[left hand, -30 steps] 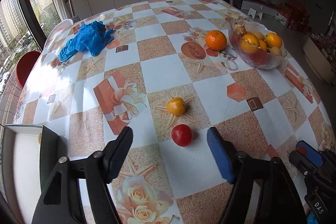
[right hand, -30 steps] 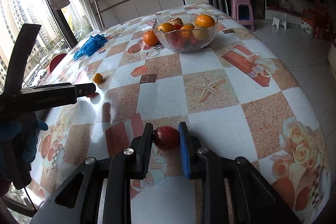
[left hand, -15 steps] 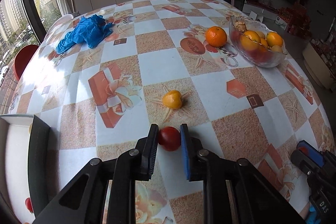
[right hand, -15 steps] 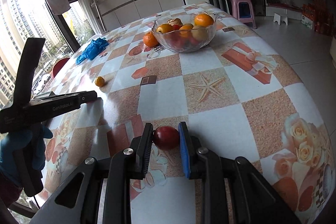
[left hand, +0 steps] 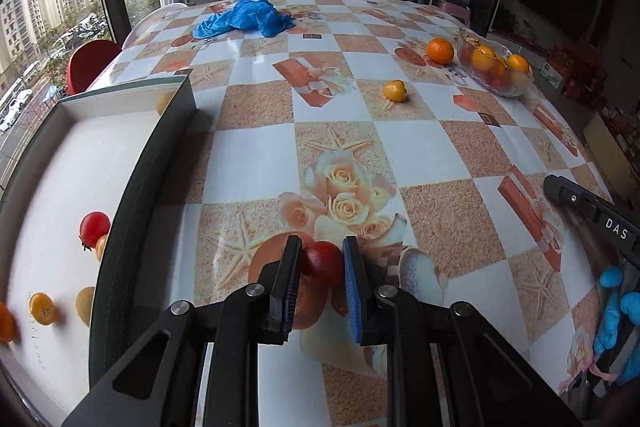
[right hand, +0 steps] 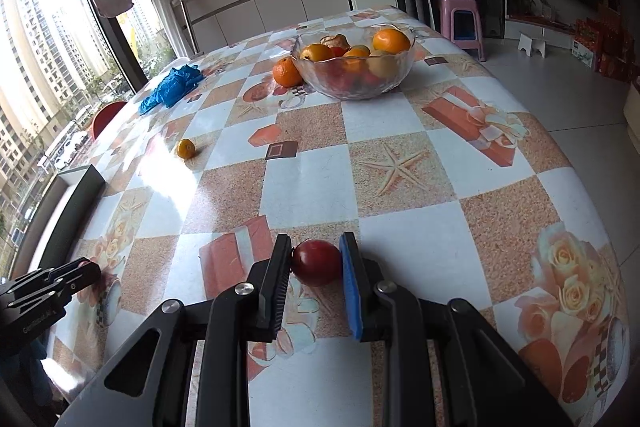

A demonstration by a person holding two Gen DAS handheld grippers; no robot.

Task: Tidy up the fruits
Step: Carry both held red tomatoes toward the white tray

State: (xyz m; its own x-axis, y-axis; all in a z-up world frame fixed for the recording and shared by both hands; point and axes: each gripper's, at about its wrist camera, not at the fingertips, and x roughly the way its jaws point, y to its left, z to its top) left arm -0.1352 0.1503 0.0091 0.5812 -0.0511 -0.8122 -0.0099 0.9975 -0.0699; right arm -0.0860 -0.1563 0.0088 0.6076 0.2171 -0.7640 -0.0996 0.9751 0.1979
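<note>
My left gripper (left hand: 321,265) is shut on a small red tomato (left hand: 322,261), held just above the patterned tablecloth, right of the white tray (left hand: 60,163). Inside the tray lie a red tomato (left hand: 94,228) and small yellow fruits (left hand: 42,308). My right gripper (right hand: 316,263) is shut on a dark red fruit (right hand: 316,262) near the table's front edge. A small yellow fruit (left hand: 395,91) and an orange (left hand: 440,51) rest on the cloth. A glass bowl (right hand: 354,65) at the back holds oranges and other fruit.
A crumpled blue glove (left hand: 244,19) lies at the far side of the table. The tray's dark wall (left hand: 148,167) stands between the tray and the cloth. A red chair (left hand: 90,63) sits beyond the left edge. A blue-gloved hand (left hand: 618,315) shows at right.
The left gripper closed on the red tomato beside the yellow fruit, then carried it left toward the tray. The right gripper stayed still, holding its fruit.
</note>
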